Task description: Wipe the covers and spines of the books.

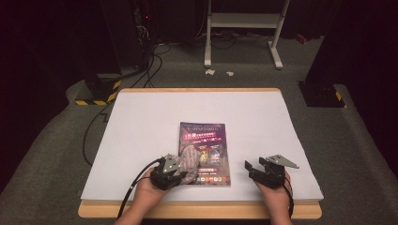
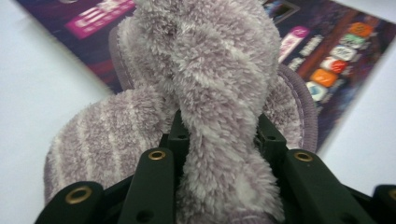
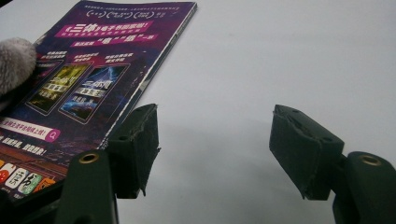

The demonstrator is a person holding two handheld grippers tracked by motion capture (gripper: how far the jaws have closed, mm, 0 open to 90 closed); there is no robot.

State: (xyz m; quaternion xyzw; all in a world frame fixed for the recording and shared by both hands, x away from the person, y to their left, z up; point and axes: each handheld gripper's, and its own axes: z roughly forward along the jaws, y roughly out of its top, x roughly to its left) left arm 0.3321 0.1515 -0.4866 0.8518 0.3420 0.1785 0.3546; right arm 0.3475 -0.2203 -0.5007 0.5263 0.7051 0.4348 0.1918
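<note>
Left gripper (image 2: pixel 219 140): pinching fuzzy purple cloth (image 2: pixel 210 70) over magazine (image 1: pixel 205 152).
Right gripper (image 3: pixel 215 144): jaws spread, empty.
Risk: cloth could drag the magazine askew.

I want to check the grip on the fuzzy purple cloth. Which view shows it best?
The left gripper view: the cloth sits close up, pinched between the left gripper's jaws, over the magazine. The high view shows it small, at that gripper. The right gripper view catches one fuzzy edge at the left border.
</note>
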